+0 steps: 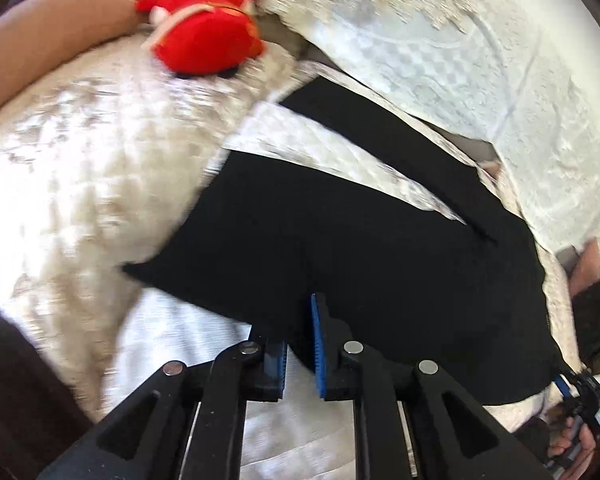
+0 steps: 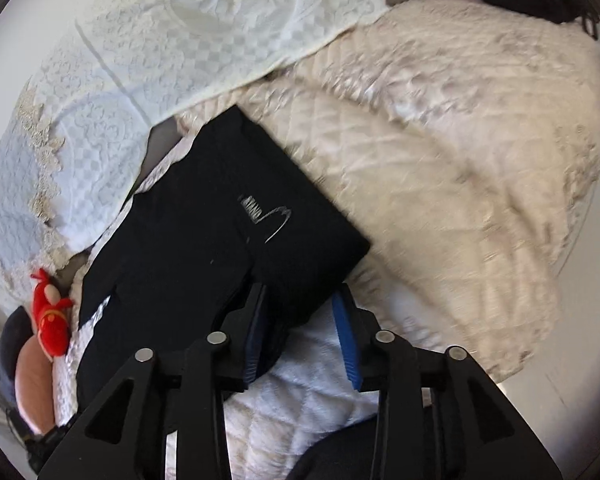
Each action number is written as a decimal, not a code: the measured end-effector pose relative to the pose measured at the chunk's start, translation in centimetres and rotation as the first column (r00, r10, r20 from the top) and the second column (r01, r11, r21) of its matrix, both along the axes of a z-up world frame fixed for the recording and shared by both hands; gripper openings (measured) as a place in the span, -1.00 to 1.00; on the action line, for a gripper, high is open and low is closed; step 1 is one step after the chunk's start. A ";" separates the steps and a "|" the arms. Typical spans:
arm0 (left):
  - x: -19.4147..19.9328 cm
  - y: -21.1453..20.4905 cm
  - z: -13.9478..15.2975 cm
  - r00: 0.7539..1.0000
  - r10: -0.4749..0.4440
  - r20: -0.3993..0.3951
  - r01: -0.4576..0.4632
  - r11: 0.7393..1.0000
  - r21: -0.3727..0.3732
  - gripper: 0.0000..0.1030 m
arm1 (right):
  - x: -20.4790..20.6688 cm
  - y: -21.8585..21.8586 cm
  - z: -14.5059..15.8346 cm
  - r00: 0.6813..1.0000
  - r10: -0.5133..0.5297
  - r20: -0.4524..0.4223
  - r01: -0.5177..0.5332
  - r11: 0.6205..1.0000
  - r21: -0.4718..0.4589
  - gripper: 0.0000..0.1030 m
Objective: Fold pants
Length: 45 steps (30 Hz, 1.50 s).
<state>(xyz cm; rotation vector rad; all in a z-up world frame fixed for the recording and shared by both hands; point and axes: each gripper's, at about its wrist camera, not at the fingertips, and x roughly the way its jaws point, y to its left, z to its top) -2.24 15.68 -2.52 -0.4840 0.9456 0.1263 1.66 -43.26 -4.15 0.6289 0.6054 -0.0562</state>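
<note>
Black pants (image 1: pixel 340 240) lie on a cream quilted bedspread (image 1: pixel 80 160), their two legs spread apart toward the back. In the right wrist view the pants (image 2: pixel 220 220) show a small white logo (image 2: pixel 268 216). My left gripper (image 1: pixel 292 320) is at the near edge of the cloth, its blue pads (image 1: pixel 318 344) a little apart and not pressing on it. My right gripper (image 2: pixel 300 292) stands open at the near corner of the pants, with the cloth's edge lying between its wide-set fingers. It also shows at the far right of the left wrist view, right gripper (image 1: pixel 576 396), held by a hand (image 1: pixel 572 444).
A red plush toy (image 1: pixel 208 36) lies behind the pants by a brown pillow (image 1: pixel 40 40); it is also in the right wrist view, red plush toy (image 2: pixel 50 320). A white lace cover (image 2: pixel 140 60) lies along the far side. The bedspread (image 2: pixel 460 160) reaches right to its edge.
</note>
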 end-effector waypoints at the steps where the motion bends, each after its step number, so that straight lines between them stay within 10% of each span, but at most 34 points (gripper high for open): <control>1: -0.4 0.6 0.1 1.000 0.029 -0.006 -0.029 1.000 0.007 -0.72 | -0.4 -0.4 0.3 0.999 -0.041 -0.006 0.040 0.999 -0.032 -0.31; 13: 0.1 0.8 5.0 0.987 0.079 0.143 -0.103 0.980 0.171 -0.72 | 0.6 4.7 3.7 0.991 0.110 0.078 -0.084 0.956 -0.280 -0.31; 20: 4.9 -1.6 4.7 0.988 -0.111 0.112 0.091 0.982 0.167 -0.71 | 4.9 7.9 5.1 0.955 0.292 0.058 -0.255 0.902 -0.348 -0.30; 28: 11.8 -5.0 5.2 0.945 -0.312 0.104 0.281 0.930 0.235 -0.26 | 10.8 12.1 7.6 0.870 0.493 0.017 -0.429 0.773 -0.467 -0.09; 45: 28.2 -7.2 2.9 0.845 -0.534 0.016 0.496 0.795 0.349 -0.25 | 24.7 15.1 9.8 0.740 0.664 -0.111 -0.587 0.556 -0.589 -0.02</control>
